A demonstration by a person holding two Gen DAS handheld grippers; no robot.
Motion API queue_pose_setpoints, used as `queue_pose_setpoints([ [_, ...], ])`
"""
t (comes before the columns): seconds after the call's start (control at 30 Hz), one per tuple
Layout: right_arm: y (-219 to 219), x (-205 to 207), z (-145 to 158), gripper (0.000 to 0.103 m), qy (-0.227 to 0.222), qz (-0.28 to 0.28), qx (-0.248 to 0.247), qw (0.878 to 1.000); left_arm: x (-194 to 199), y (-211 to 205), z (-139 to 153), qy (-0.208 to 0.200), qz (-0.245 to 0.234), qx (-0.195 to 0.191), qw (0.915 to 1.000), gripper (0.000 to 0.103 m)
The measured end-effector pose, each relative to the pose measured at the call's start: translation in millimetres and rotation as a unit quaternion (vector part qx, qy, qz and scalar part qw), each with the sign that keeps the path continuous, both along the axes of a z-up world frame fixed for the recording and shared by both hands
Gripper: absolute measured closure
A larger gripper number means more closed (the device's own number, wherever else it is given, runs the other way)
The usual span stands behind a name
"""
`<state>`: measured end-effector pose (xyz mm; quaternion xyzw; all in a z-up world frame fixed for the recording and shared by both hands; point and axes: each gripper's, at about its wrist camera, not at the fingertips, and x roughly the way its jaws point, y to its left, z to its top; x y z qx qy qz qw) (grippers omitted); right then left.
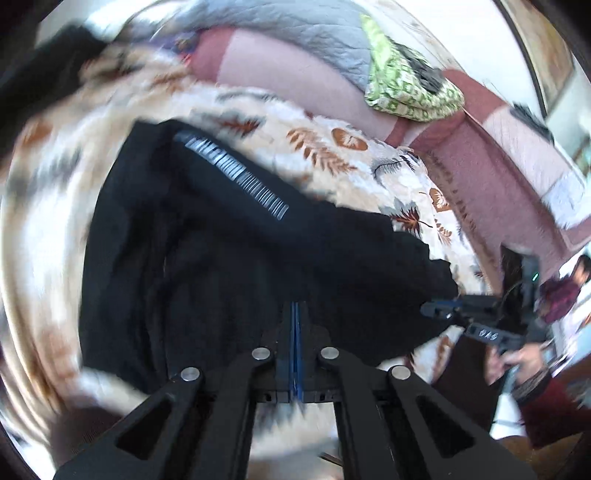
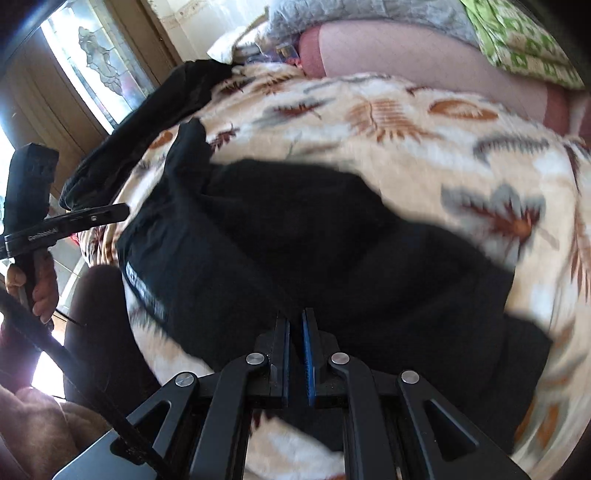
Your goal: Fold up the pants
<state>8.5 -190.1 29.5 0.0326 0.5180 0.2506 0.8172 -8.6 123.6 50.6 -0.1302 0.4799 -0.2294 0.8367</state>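
Black fabric fills the middle of both wrist views: the pants lie bunched on a cream fleece blanket printed with rust and grey leaves, spread over a bed. A white striped print band runs along one edge of the garment.

The left gripper has its blue-lined fingers pressed together with no visible gap, tips at the near edge of the cloth; whether any fabric is pinched between them I cannot tell, since black cloth and black fingers merge there. The right gripper shows a narrow slit between its fingers, and dark cloth sits right at the tips, but again a firm hold cannot be confirmed. Both views are smeared with motion blur.

Judging by the rumpled, partly doubled layers, a fold looks under way, with both tools working the near edge. The next move probably calls for carrying that edge across and laying it flat, keeping the two sides level so the layers line up, then smoothing the bulges. A green patterned pillow and a grey quilt lie farther back, well apart from the work.
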Motion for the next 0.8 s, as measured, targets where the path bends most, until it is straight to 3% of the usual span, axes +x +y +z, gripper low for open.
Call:
queue_pose_setpoints([
  [0.1, -9, -25, -13, 0.096, 0.019, -0.024, -0.008, 1.0, -11, 15, -5, 0.015, 0.028, 0.006, 0.9995, 0.102],
  [0.17, -13, -37, -19, 0.096, 0.027, -0.031, -0.016, 0.999, -1, 25, -1, 0.03, 0.049, -0.014, 0.9982, 0.087],
  [0.23, -16, -44, -25, 0.096, 0.035, -0.037, -0.013, 0.999, 16, 34, 4, 0.039, 0.075, -0.042, 0.9956, 0.033],
  [0.3, -20, -47, -28, 0.096, 0.038, -0.046, -0.004, 0.998, 38, 37, 13, 0.035, 0.11, -0.065, 0.9912, 0.017],
  [0.37, -24, -47, -29, 0.096, 0.038, -0.062, 0.014, 0.997, 68, 32, 20, 0.044, 0.12, -0.074, 0.9891, 0.017],
  [0.53, -28, -45, -31, 0.091, 0.033, -0.077, 0.047, 0.995, 155, 13, 8, 0.114, 0.166, -0.039, 0.9786, 0.017],
  [0.63, -34, -44, -35, 0.09, 0.029, -0.08, 0.069, 0.994, 198, 3, -10, 0.149, 0.207, 0.035, 0.9663, 0.017],
  [0.7, -40, -44, -37, 0.09, 0.026, -0.087, 0.093, 0.992, 222, -3, -27, 0.178, 0.227, 0.094, 0.9529, 0.017],
  [0.8, -45, -46, -39, 0.09, 0.022, -0.092, 0.114, 0.989, 240, -4, -51, 0.221, 0.248, 0.134, 0.9334, 0.021],
])
